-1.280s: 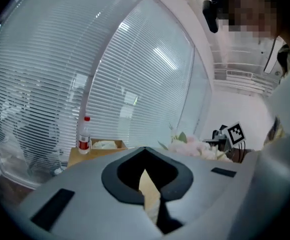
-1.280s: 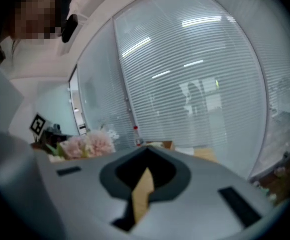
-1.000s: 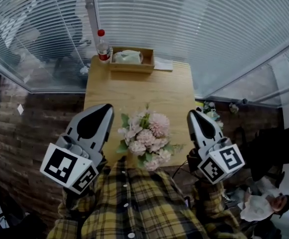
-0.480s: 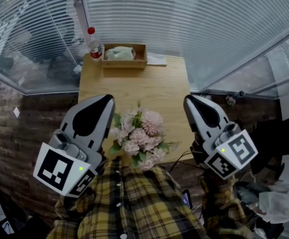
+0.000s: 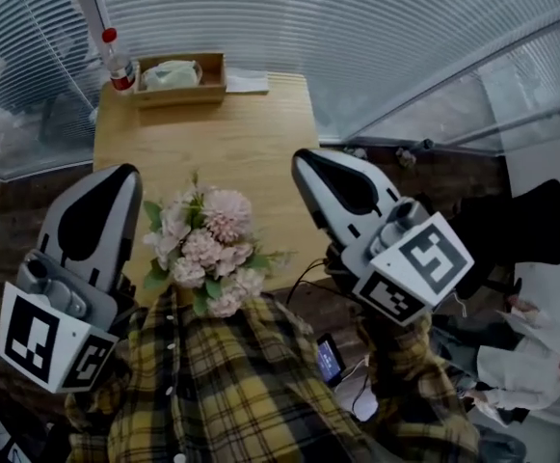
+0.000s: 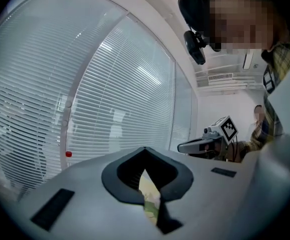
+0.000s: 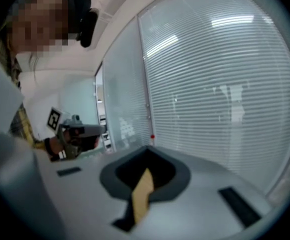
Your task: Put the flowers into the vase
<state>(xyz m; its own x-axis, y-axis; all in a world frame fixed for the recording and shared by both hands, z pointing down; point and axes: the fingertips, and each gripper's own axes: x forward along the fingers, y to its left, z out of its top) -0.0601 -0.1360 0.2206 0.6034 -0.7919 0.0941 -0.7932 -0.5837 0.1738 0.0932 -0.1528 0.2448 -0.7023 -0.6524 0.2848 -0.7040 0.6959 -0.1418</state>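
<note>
A bunch of pink and white flowers (image 5: 202,249) with green leaves stands at the near edge of the wooden table (image 5: 222,152), close to my chest. No vase shows; whatever is under the blooms is hidden. My left gripper (image 5: 125,170) hangs just left of the flowers, shut and empty, pointing level toward the blinds (image 6: 145,148). My right gripper (image 5: 300,155) is held to the right of the flowers over the table's right edge, shut and empty (image 7: 145,147). Each gripper view shows the other gripper off to the side, the right gripper (image 6: 204,143) and the left gripper (image 7: 80,130).
At the table's far end sit a wooden tray (image 5: 210,93) holding a pale cloth, a bottle with a red cap (image 5: 118,64) and a white sheet (image 5: 248,83). Glass walls with blinds surround the table. A phone (image 5: 330,358) lies below; a person (image 5: 540,365) is at lower right.
Both grippers have risen a little and look larger in the head view. The view has swung, so the table and flowers sit further left. Both jaws stayed shut.
</note>
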